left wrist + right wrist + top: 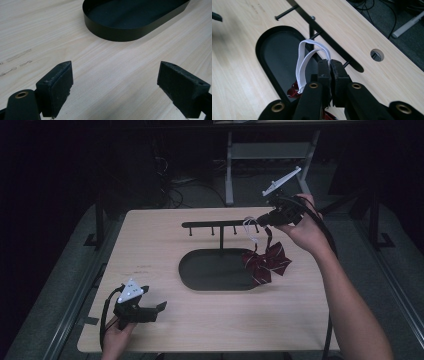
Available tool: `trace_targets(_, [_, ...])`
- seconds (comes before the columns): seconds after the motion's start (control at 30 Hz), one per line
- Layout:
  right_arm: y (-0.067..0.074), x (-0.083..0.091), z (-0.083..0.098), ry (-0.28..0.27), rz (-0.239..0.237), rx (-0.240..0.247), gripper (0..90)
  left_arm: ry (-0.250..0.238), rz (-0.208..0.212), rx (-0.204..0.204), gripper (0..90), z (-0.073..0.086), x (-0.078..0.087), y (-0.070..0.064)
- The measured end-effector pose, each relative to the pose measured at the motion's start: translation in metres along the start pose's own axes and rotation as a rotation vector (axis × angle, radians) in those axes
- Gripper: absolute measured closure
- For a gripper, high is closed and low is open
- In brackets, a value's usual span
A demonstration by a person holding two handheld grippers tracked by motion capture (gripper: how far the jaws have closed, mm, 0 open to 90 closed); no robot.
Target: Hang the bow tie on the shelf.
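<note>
Right gripper: clenched on white elastic loop of dark red striped bow tie.
Nearest peg of black T-shaped hanger rack: just ahead, beyond loop.
Left gripper: released, far off.

Wooden table, black oval tray.

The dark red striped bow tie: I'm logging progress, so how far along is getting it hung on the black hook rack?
Done: the right tool is shut on the white elastic strap, and the dark red striped bow tie dangles over the black oval tray. In hand: the strap's loop is held close to the black hook rack. Left: the loop is not yet over a peg. The left tool is open above the wooden table.
</note>
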State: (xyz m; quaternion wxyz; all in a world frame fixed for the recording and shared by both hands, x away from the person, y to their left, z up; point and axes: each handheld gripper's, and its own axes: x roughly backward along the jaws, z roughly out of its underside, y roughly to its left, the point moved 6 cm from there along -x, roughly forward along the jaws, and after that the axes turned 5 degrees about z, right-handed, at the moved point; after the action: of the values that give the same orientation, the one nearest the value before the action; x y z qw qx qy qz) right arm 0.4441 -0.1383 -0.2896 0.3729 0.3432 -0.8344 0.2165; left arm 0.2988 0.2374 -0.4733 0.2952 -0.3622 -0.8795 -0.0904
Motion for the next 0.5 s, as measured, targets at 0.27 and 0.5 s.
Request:
trace_targets(0.27, [-0.011, -0.011, -0.003, 0.034, 0.014, -0.036, 86.6, -0.006, 0.004, 0.002, 13.0, -0.001, 0.0, -0.001])
trace_targets(0.5, [-0.017, -0.021, -0.001, 0.066, 0.032, -0.046, 86.6, -0.005, 0.004, -0.003, 13.0, -0.001, 0.0, -0.001])
